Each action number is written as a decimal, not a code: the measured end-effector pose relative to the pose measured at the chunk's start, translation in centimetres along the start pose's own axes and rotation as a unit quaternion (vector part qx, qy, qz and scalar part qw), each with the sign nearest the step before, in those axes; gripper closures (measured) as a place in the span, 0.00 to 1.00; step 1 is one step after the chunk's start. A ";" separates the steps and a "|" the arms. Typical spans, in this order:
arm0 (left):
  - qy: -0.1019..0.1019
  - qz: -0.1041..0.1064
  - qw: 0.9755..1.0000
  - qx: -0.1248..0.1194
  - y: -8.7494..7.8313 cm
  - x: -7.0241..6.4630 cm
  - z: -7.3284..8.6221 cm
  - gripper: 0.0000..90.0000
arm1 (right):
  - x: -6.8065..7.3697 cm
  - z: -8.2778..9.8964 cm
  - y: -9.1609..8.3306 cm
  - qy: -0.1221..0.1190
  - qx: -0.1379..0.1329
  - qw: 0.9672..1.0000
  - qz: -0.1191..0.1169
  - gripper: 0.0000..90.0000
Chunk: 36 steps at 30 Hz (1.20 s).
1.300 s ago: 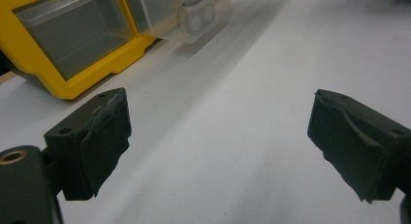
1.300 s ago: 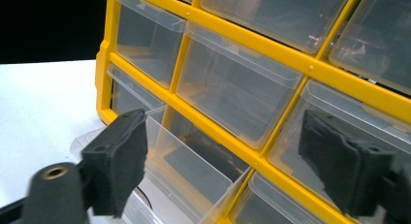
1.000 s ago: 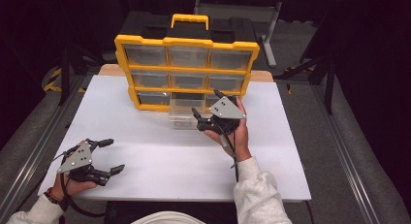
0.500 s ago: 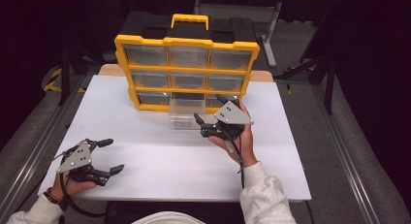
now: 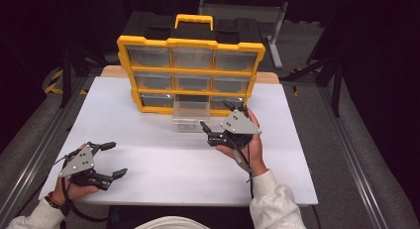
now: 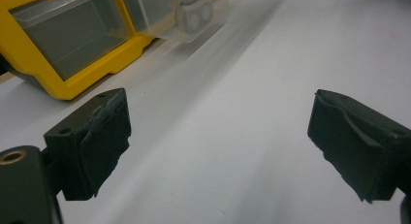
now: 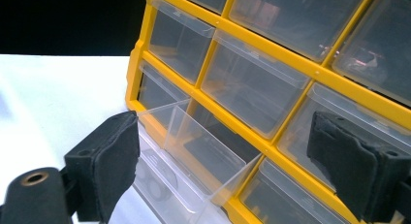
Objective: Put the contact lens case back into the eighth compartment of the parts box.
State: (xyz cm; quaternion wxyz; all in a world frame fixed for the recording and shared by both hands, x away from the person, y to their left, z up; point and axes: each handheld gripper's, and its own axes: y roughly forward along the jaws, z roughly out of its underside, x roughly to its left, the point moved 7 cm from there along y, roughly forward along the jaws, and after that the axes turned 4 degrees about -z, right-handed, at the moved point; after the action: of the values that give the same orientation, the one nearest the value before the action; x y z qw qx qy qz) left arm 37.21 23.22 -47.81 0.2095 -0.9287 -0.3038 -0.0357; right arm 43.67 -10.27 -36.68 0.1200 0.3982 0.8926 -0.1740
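A yellow organizer [image 5: 190, 42] with clear drawers stands at the back of the white table [image 5: 163, 159]. Its bottom middle drawer [image 5: 187, 121] is pulled far out toward me and looks empty, with its rear still at the dark slot. My right gripper [image 5: 214, 114] hovers just right of that drawer, open, with nothing between its pads. In the right gripper view the drawer [image 7: 203, 151] sticks out of the organizer [image 7: 291, 69] between the jaws, apart from them. My left gripper [image 5: 117, 158] rests at the table's front left, wide open and empty. The left gripper [image 6: 218, 141] points across bare table toward the drawer [image 6: 194, 15].
Metal rails [image 5: 34, 144] run along both sides of the table, with dark floor and stand legs [image 5: 277, 35] behind the organizer. White tabletop stretches between the two hands and in front of the drawer.
My right hand has drifted slightly right and toward the front edge, away from the organizer. The drawer and the left hand have not moved.
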 end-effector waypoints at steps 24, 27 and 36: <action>0.002 0.002 1.000 0.004 0.1 -0.1 0.1 0.10 | 0.7 0.8 -1.9 -0.019 0.014 1.000 -0.001 0.14; 0.004 0.003 1.000 0.006 0.1 0.0 0.1 0.10 | 0.8 1.0 -2.1 -0.020 0.016 1.000 -0.001 0.14; 0.005 0.002 1.000 0.004 0.1 -0.1 0.1 0.10 | 1.1 1.7 -2.6 -0.028 0.020 0.999 -0.003 0.14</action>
State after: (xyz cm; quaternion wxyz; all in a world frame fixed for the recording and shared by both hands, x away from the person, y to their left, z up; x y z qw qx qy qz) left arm 37.19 23.16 -47.89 0.2149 -0.9283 -0.3009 -0.0391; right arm 41.11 -11.84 -38.07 0.1366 0.3926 0.8865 -0.2031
